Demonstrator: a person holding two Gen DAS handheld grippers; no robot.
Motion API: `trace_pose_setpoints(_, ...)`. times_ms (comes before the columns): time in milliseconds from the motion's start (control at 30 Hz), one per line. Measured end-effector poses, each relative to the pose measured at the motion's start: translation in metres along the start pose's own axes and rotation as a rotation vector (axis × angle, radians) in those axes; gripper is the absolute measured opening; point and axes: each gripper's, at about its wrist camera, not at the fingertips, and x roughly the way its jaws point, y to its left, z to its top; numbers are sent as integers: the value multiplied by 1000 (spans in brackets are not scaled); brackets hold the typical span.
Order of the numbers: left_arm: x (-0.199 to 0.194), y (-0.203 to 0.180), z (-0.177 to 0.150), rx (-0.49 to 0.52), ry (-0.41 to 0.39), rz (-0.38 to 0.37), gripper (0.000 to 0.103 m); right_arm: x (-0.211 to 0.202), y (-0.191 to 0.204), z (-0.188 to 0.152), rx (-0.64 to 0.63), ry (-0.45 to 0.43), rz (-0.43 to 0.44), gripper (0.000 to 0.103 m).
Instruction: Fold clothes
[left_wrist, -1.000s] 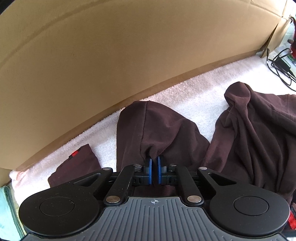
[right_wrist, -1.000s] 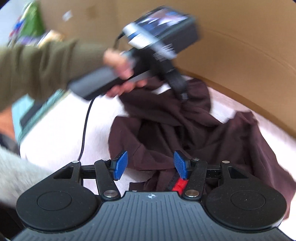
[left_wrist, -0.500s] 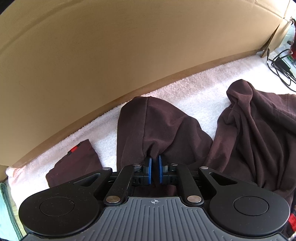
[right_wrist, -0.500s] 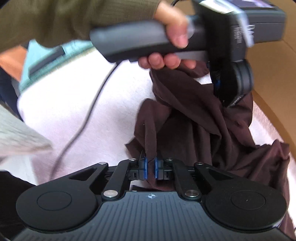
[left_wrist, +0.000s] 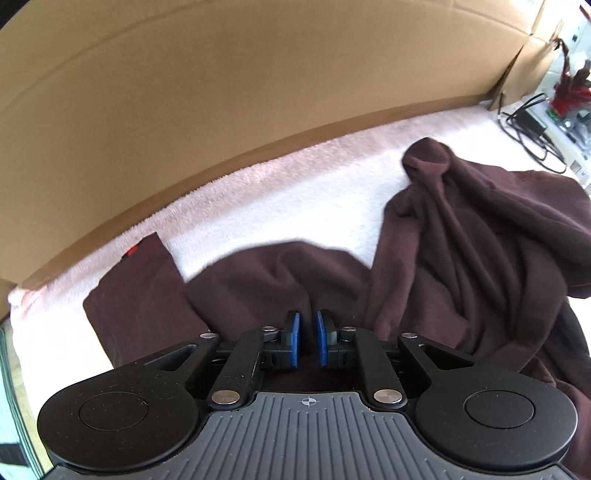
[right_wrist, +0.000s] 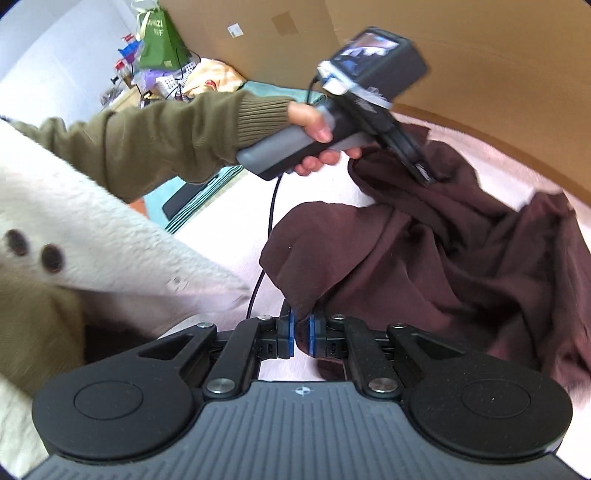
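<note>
A dark maroon garment (left_wrist: 461, 258) lies crumpled on a pale fleece blanket (left_wrist: 295, 206). One sleeve with a red tag (left_wrist: 130, 252) lies flat at the left. My left gripper (left_wrist: 307, 338) hovers just above a slack fold, its jaws opening; a narrow gap shows between the blue pads and no cloth is pinched there. In the right wrist view a hand (right_wrist: 314, 125) holds that left gripper, its tip (right_wrist: 424, 173) over the garment's far part (right_wrist: 443, 266). My right gripper (right_wrist: 300, 332) is shut on a near edge of the garment, lifted off the blanket.
A cardboard wall (left_wrist: 221, 110) runs along the blanket's far side. Black cables (left_wrist: 532, 133) and clutter sit at the far right corner. The person's white fleece coat (right_wrist: 92, 240) and green sleeve (right_wrist: 166, 136) fill the left of the right wrist view. A black cord (right_wrist: 273, 206) hangs across the blanket.
The left pads have parted and the fold they pinched has dropped flatter onto the blanket. The right gripper closed on the garment's near edge and has risen with it.
</note>
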Motion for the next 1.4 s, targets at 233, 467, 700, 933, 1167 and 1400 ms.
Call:
trace_pose_setpoints(233,-7,-10,-15,-22,5,-23,30,-43,-21,-35,92,34,12,8)
trace_pose_setpoints(467,-8,-12,-29,-42,38,-48,31,-39,-45,-81,184,147,-24,8)
trace_pose_setpoints(700,-32,0,-32,-40,7,-35,45,-1,-90,-112,338,151,-90,9)
trace_pose_setpoints(933,-65,-26,-50,124,-23,-64,68,-23,-107,-108,390,108,-201,67)
trace_pose_setpoints(1167,-47,-72,-77,267,23,-66,79,-88,-123,-107,443,-123,-352,68)
trace_pose_setpoints(1400,-30,-89,-81,298,48,-72,9,-71,-115,-82,427,-220,-344,68)
